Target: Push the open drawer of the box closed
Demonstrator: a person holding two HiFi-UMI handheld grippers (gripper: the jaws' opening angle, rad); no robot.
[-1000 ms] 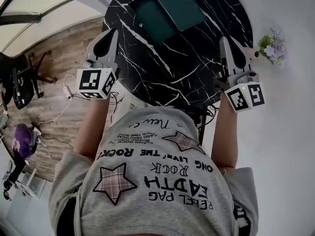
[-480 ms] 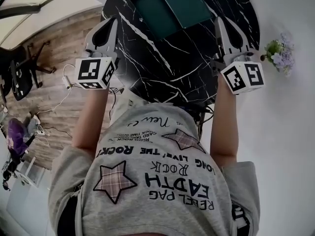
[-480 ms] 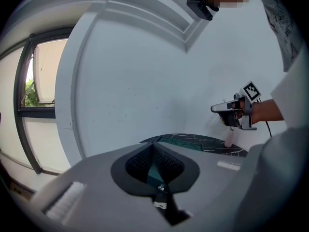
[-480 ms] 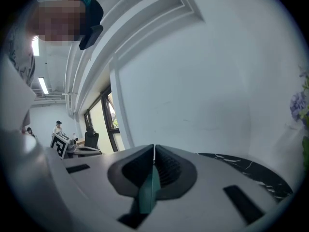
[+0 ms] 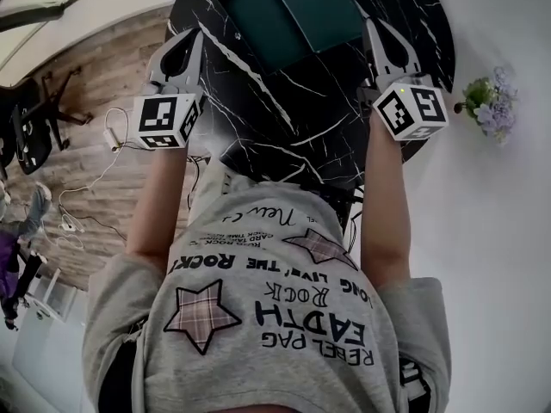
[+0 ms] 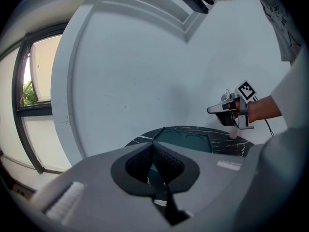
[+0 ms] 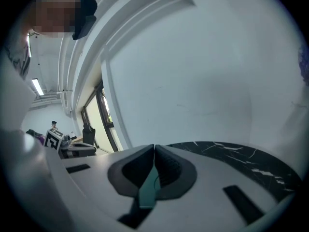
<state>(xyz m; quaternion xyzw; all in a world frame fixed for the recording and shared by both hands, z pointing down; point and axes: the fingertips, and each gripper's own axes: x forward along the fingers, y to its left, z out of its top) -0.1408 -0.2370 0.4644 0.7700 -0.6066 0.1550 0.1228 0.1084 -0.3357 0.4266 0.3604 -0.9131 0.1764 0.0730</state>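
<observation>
Left gripper (image 5: 185, 46) and right gripper (image 5: 379, 37) both closed and empty over the marble table (image 5: 310, 101); the teal box (image 5: 323, 3) lies between them, and we reckon its open drawer (image 5: 254, 20) is light, rigid and free-sliding, best pushed flat on its front.

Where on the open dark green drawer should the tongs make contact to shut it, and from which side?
Press the shut left tongs on the dark green drawer, at its outer front wall, and push towards the dark green rectangular box. The drawer juts out on that side, so it should slide straight in.
</observation>
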